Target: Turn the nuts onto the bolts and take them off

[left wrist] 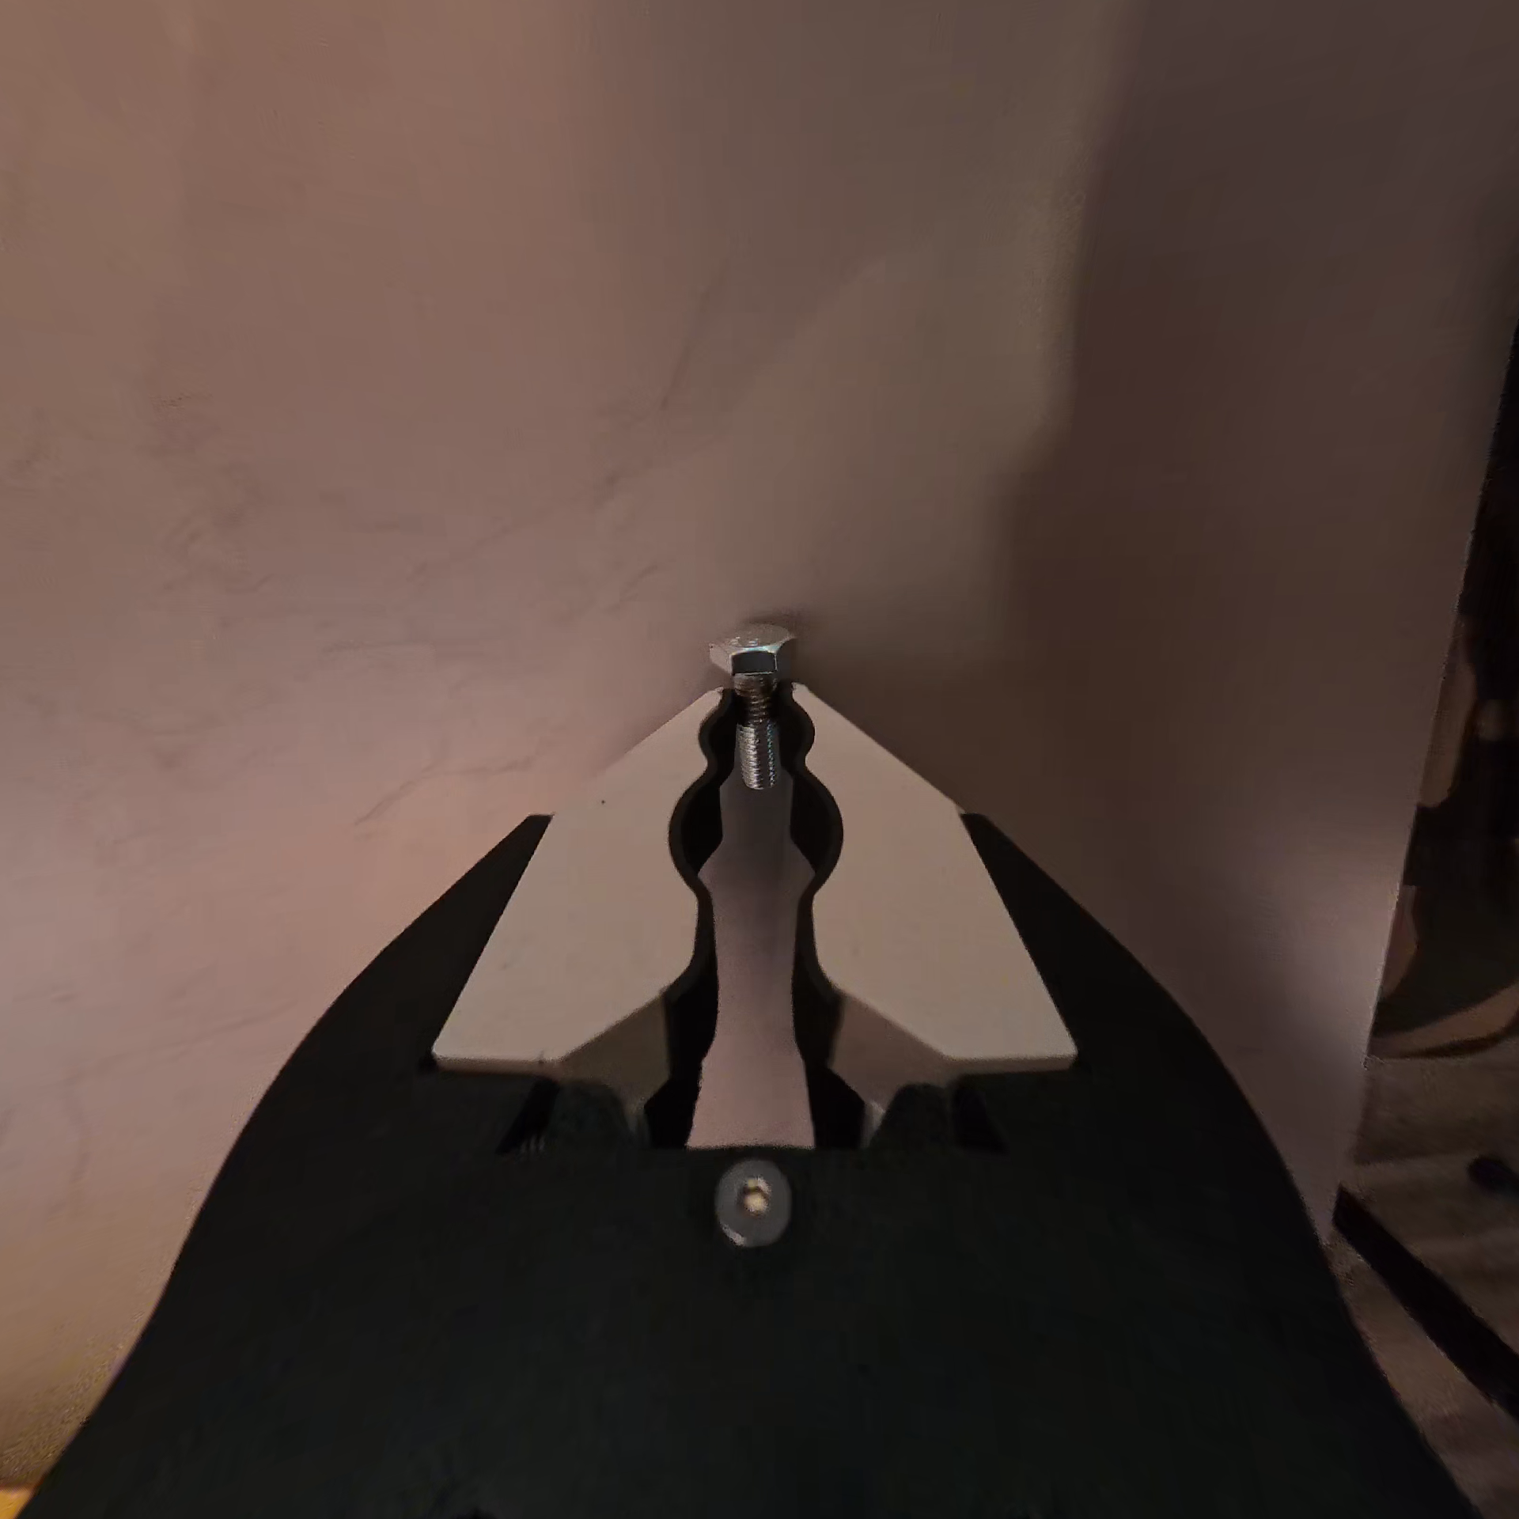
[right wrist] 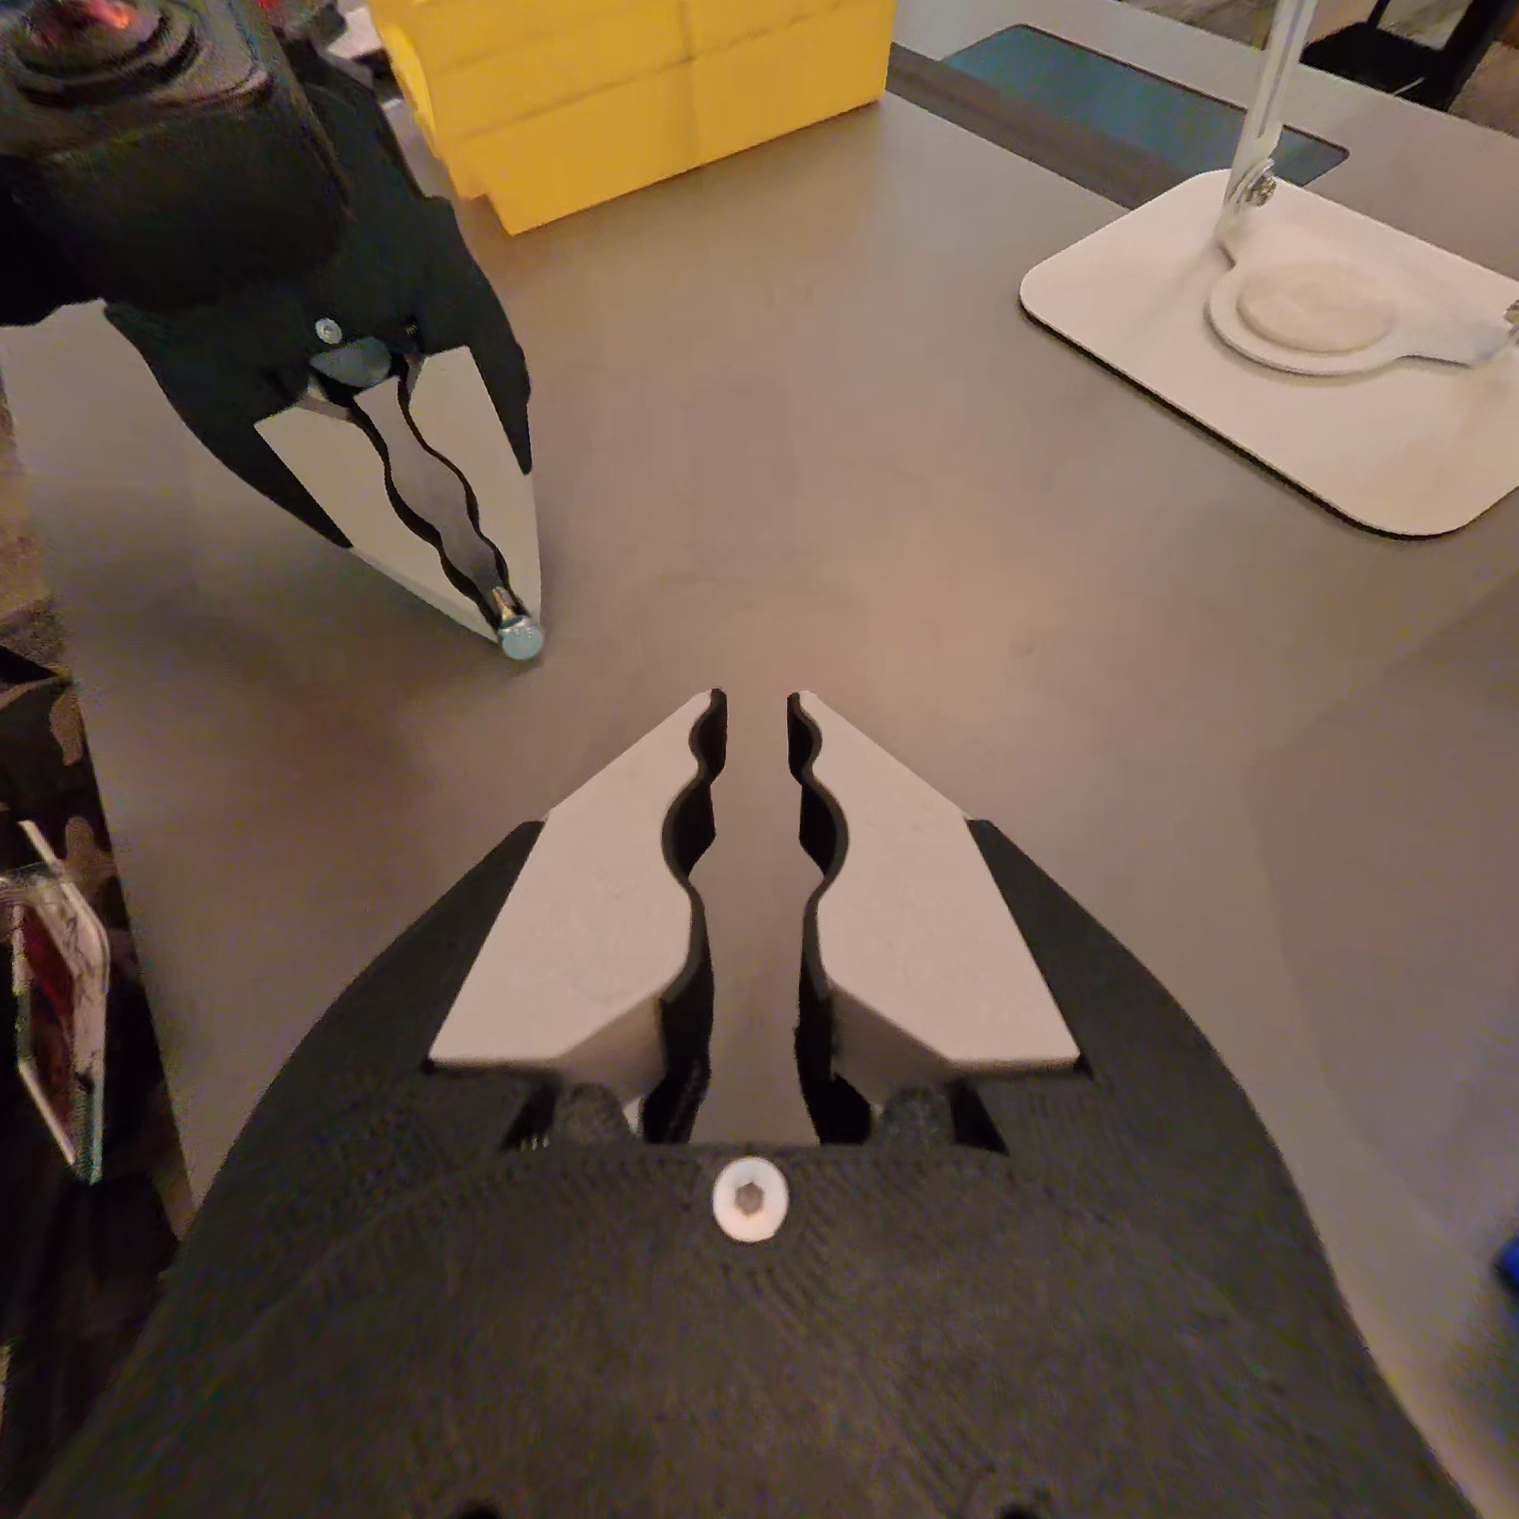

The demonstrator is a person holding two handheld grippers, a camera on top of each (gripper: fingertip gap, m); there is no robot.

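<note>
Left wrist view has the left gripper (left wrist: 756, 690) pinching the bolt (left wrist: 754, 657) by its threads, head down on the table (left wrist: 329, 493), probably steadying it while the right gripper (right wrist: 757, 699) sits slightly parted and empty.

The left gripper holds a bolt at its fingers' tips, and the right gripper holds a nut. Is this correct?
Not quite. The left gripper does hold the bolt at its tips, but the right gripper holds nothing: the right wrist view shows an empty gap between its fingers.
</note>
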